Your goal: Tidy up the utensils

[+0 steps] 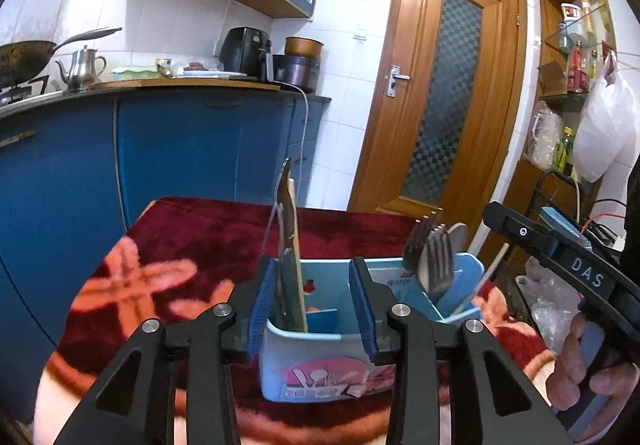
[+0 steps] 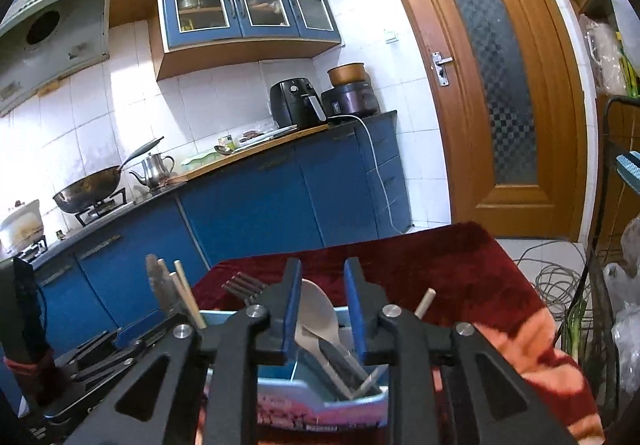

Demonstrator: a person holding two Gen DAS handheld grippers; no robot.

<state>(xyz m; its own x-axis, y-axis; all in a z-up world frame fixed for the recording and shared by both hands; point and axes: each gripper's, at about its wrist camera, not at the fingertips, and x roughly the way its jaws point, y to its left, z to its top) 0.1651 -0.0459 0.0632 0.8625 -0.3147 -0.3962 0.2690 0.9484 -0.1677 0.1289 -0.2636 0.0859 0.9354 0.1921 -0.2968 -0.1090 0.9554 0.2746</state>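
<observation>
A light-blue utensil caddy (image 1: 304, 361) stands on a table under a dark red cloth (image 1: 180, 229). My left gripper (image 1: 312, 305) is open over its left compartment. A knife (image 1: 286, 245) and a wooden chopstick stand upright there, just inside the left pad. Forks (image 1: 434, 261) and a pale spoon (image 1: 458, 235) fill the right compartment. My right gripper (image 2: 322, 305) is open above that compartment of the caddy (image 2: 320, 405). The pale spoon (image 2: 316, 309) rises between its pads, which do not squeeze it. Dark fork tines (image 2: 244, 287) show to the left, and a thin stick (image 2: 424, 303) leans on the right.
A person's hand (image 1: 592, 365) holds the right gripper's handle at the table's right side. Blue kitchen cabinets (image 1: 180, 149) and a counter with a wok and kettle (image 1: 82, 69) lie beyond. A wooden door (image 1: 448, 85) is behind, with cables (image 2: 560, 281) on the floor.
</observation>
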